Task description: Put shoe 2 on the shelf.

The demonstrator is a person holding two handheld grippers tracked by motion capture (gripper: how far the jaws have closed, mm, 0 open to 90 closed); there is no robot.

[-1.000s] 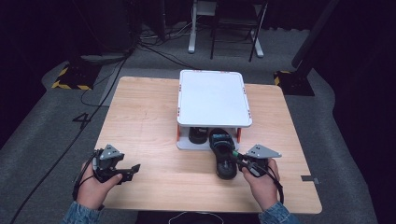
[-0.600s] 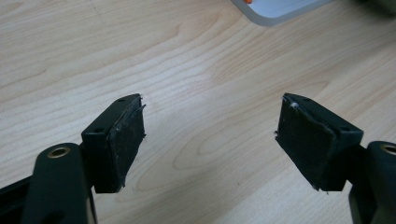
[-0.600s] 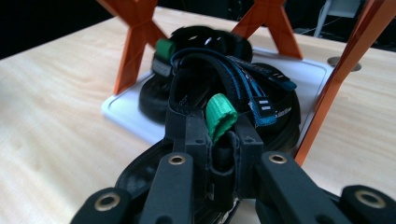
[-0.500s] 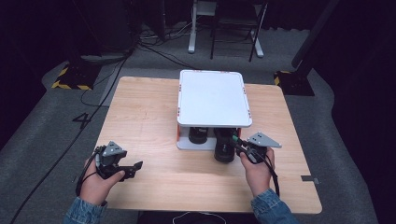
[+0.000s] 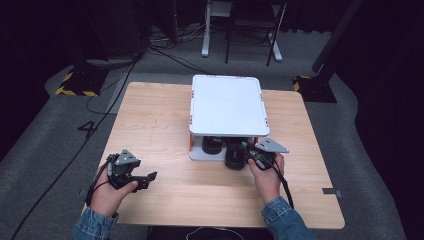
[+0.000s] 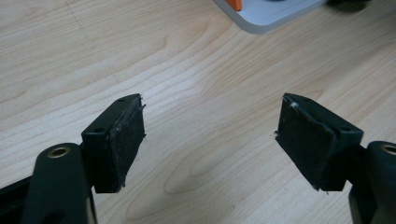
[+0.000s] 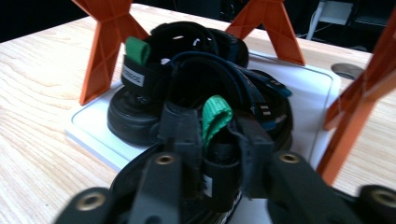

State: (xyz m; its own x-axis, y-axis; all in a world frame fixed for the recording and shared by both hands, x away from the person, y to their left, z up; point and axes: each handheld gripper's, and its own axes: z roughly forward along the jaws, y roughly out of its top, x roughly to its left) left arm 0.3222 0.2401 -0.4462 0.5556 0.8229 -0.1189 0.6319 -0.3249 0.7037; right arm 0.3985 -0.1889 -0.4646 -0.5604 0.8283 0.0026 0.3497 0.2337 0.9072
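Black shoe point(image 7: 205, 154) clamped at its heel by the right claw point(image 7: 215, 140), at the white two-level rack point(image 5: 227, 105), left claw point(image 6: 210, 135) wide over the wooden surface point(image 5: 160, 120).

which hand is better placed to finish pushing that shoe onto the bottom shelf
Right. Its tool is shut on the black shoe at the rack's lower shelf. The left tool is open over bare table, away from the rack.

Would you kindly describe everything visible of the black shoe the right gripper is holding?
The nearer black shoe is a dark sandal-like shoe with webbing straps and a green pull loop at its heel. The right gripper is shut on that heel strap. It sits partly on the lower white shelf, beside a second black shoe, between orange supports. From the high view it juts from the shelf's near edge.
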